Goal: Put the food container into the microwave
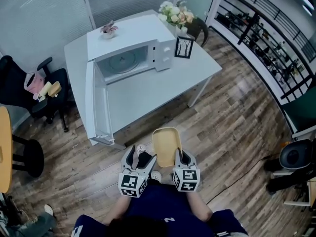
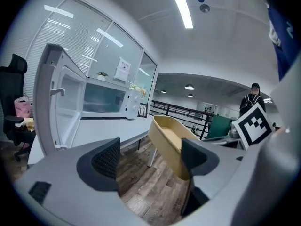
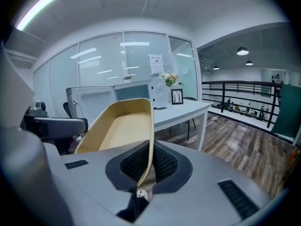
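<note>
- Tan food container (image 1: 166,144) hangs in the air short of the table's (image 1: 163,90) near edge, over the wooden floor (image 1: 232,127), not yet above the tabletop.
- Its long axis runs straight away from the person, the open side up and the far end tilted slightly upward in the right gripper view.
- The right gripper (image 1: 181,158) carries it alone: its jaws are pinched together on the container's right-hand wall near the near end (image 3: 149,161), one pad inside the rim and one outside.
- The left gripper (image 1: 137,158) stands just beside the container's left wall with jaws wide apart; only floor shows between them in the left gripper view (image 2: 150,159), and whether its inner pad brushes the wall cannot be told.
- The microwave (image 1: 129,51) sits toward the table's far left corner, so the cavity (image 1: 122,62) lies ahead and to the left of the container, well apart from it.
- Its door (image 1: 96,105) is swung fully open toward the near left corner and hangs along the left edge, leaving the mouth unobstructed from the near edge.
- Judged from this, the move ahead calls for carrying the container forward and leftward over the near edge, then feeding it in narrow end first; the right hand is the one that must reach, and the door's edge is the thing to keep clear of.
</note>
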`<state>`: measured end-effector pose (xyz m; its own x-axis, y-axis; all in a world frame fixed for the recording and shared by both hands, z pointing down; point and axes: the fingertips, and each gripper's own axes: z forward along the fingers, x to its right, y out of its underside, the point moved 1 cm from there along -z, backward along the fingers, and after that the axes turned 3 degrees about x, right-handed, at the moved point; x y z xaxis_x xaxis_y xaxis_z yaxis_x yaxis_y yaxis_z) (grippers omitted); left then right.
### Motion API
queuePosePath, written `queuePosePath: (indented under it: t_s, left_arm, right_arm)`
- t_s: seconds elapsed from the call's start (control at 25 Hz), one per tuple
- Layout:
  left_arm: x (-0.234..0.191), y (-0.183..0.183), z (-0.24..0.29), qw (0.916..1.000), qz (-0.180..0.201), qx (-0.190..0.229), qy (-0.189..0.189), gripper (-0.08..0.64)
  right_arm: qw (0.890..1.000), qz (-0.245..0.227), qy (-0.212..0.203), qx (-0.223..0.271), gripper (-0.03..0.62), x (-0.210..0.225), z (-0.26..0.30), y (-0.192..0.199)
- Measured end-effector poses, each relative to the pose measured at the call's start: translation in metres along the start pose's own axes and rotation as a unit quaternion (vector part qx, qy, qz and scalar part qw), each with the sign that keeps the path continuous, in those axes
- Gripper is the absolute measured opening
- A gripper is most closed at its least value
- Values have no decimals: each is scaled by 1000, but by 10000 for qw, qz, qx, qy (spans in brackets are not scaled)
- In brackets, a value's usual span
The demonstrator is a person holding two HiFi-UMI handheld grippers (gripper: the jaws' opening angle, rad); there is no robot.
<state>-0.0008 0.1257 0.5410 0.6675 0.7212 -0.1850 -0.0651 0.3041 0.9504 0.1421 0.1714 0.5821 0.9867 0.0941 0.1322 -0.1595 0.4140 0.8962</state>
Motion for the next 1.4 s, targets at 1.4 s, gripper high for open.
queuePosePath:
  t_s: [1.4]
  left_arm:
    - [-189,-108,161,9928,-284,577,-1010,391]
  right_arm:
    - [9998,-86,-205,-8,14,4,253,-153]
